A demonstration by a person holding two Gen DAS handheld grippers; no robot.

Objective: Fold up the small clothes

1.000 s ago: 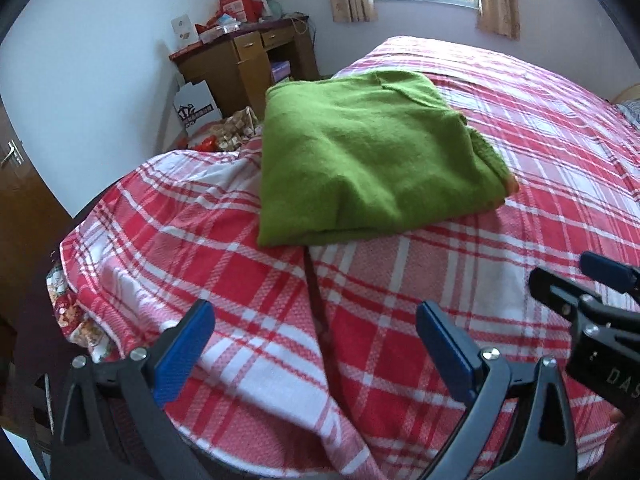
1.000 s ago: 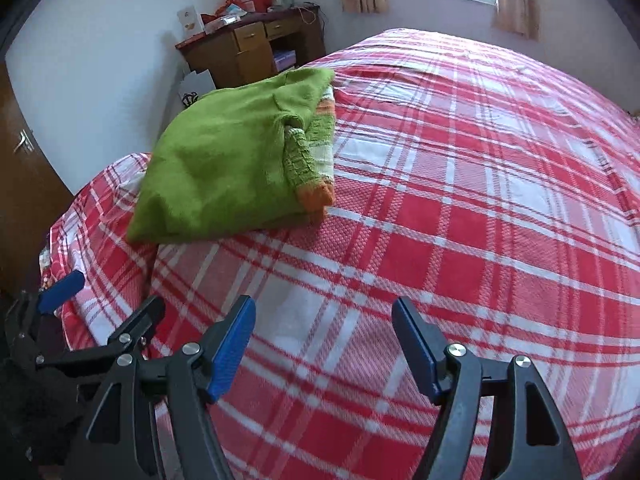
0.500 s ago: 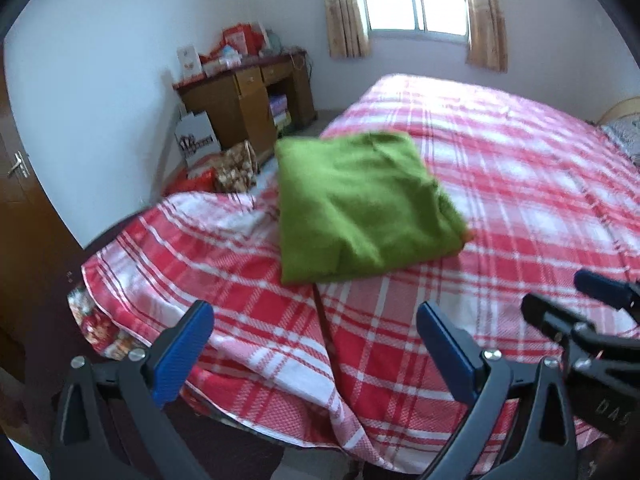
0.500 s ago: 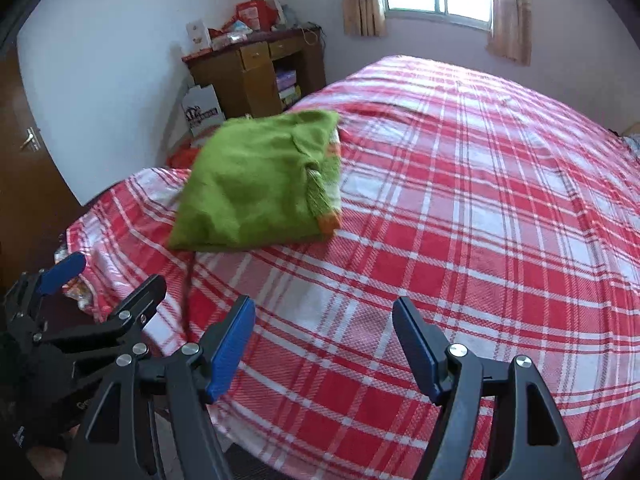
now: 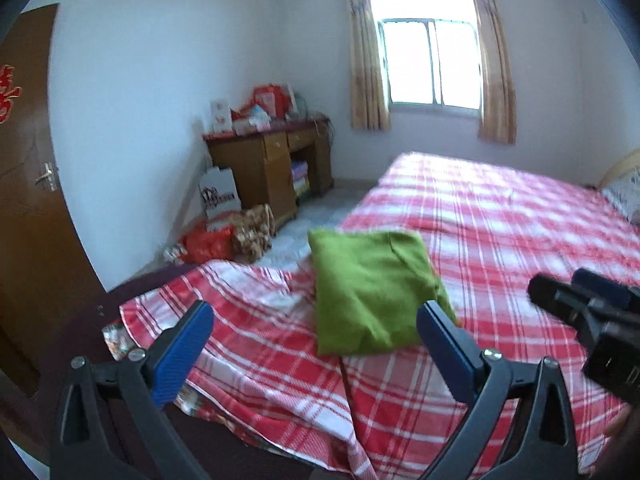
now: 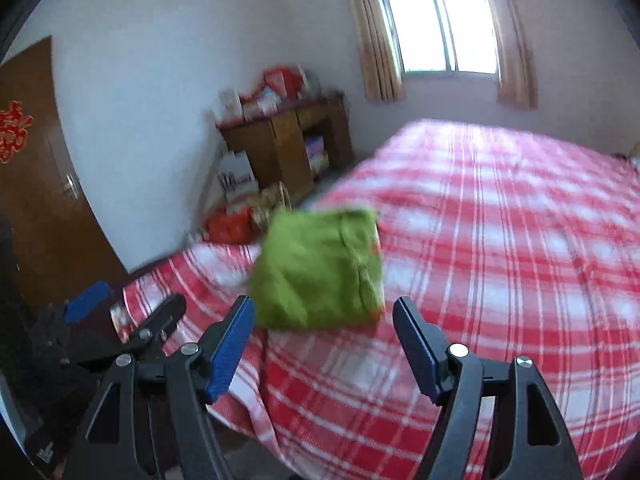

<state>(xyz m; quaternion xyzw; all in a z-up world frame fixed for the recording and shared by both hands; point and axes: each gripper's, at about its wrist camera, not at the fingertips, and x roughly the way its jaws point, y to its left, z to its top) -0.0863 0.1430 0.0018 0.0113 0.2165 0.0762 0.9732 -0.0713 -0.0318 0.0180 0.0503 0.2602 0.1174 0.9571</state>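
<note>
Green sweater point(image 5: 370, 290), folded into a thick rectangle, lies on the red-and-white checked bedspread point(image 5: 500, 232) near the bed's foot corner, close to the edge that faces the desk. In the right wrist view a strip of orange and pale trim shows along the sweater's right edge. Nothing touches it.

The left gripper point(image 5: 314, 344) hangs above the near edge of the bed, short of the sweater, with its blue pads point(image 5: 180, 354) spread wide and only air and bedspread between them. The right gripper point(image 6: 322, 344) is likewise held apart from the sweater, its jaws standing well open and empty. Each gripper shows in the other's view: the right one at the right edge of the left wrist view, the left one at the lower left of the right wrist view, so the two sit side by side.

Beyond the bed a wooden desk point(image 5: 276, 160) stands against the white wall, its top crowded with red boxes and cards. A white paper bag point(image 5: 219, 196) leans beside it, with red and patterned bags on the floor. A curtained window point(image 5: 430, 60) glows in the far wall. A brown door point(image 5: 28, 200) with a red paper cutout fills the left edge. Both views are somewhat blurred.
</note>
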